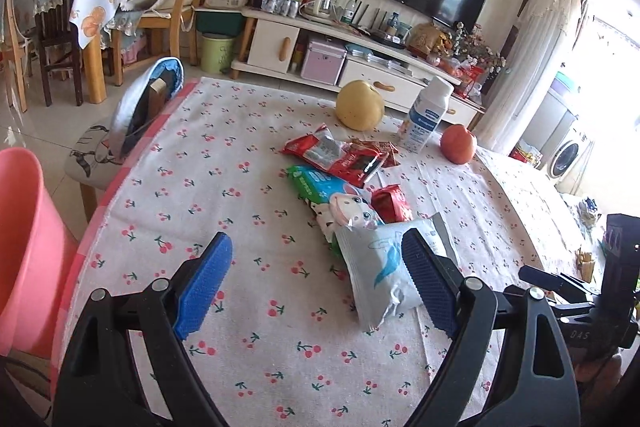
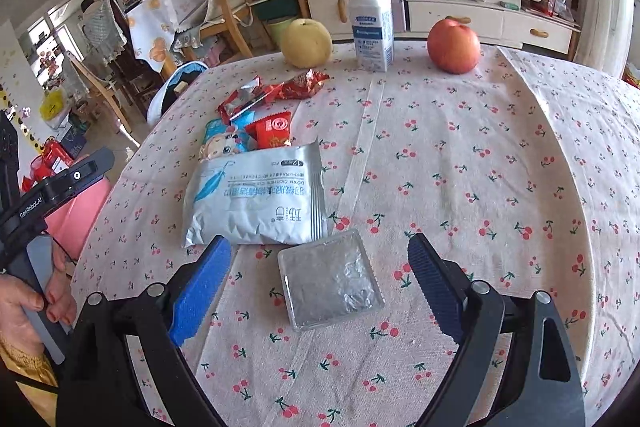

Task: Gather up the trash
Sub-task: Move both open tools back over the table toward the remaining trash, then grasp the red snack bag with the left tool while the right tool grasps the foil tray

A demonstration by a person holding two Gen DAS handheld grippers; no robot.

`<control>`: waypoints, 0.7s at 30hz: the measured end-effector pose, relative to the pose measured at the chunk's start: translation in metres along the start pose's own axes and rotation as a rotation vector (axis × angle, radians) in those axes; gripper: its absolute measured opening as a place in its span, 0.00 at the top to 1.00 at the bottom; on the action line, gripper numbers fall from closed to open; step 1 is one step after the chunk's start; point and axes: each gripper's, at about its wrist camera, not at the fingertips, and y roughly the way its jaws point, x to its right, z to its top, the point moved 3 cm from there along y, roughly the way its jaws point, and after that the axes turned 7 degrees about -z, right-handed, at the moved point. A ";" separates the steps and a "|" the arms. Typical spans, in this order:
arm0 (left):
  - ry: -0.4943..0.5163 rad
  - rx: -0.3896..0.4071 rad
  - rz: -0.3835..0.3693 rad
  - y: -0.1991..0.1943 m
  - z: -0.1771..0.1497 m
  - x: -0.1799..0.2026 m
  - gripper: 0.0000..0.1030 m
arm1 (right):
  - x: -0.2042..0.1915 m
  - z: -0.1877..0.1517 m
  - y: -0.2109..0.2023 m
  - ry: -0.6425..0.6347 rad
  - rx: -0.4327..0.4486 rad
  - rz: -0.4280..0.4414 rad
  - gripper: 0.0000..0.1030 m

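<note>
Your left hand-held gripper [image 1: 316, 283] hangs above the desk [image 1: 240, 339] with its ribbed blue pads [image 1: 204, 287] spread wide and nothing between them. Its right pad overlaps the silver pouch [image 1: 384, 267] in view, though you cannot tell whether it touches it. Your right hand-held gripper [image 2: 320, 283] is equally apart and empty, its pads framing a flat, square foil packet [image 2: 332, 285] with a crinkled, glossy skin.

The trash lies in a loose line across the cherry-print cloth [image 2: 460, 187]. The silver pouch is a soft, puffy rectangle with sealed, crimped ends; in the right wrist view its long axis runs left to right, just beyond the foil packet. Behind it sit a blue cartoon wrapper [image 2: 224, 141] and a small red sachet [image 2: 272, 133], then a crumpled, shiny red wrapper [image 2: 276, 93] stretched diagonally toward the far edge.

Along that far edge stand a round yellow pear [image 2: 306, 43], an upright white carton [image 2: 370, 23] and a smooth red apple [image 2: 453, 45]. A pink plastic bin [image 1: 28, 247] stands just beside the desk at your left.
</note>
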 end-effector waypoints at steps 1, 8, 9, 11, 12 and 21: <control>0.013 -0.009 -0.008 0.003 -0.002 0.003 0.15 | -0.004 -0.003 0.004 -0.023 -0.016 -0.002 0.13; 0.106 -0.064 -0.059 0.024 -0.004 0.024 0.15 | -0.008 -0.012 0.022 -0.118 -0.055 -0.087 0.13; 0.117 -0.070 -0.060 0.027 -0.003 0.026 0.15 | -0.005 -0.013 0.025 -0.109 -0.066 -0.087 0.13; 0.128 -0.078 -0.052 0.034 -0.001 0.026 0.15 | 0.000 -0.015 0.032 -0.093 -0.092 -0.090 0.13; 0.129 -0.081 -0.044 0.038 0.001 0.026 0.15 | 0.002 -0.016 0.036 -0.091 -0.103 -0.096 0.13; 0.003 -0.124 -0.071 0.080 0.018 0.020 0.15 | -0.001 -0.015 0.047 -0.123 -0.107 -0.137 0.10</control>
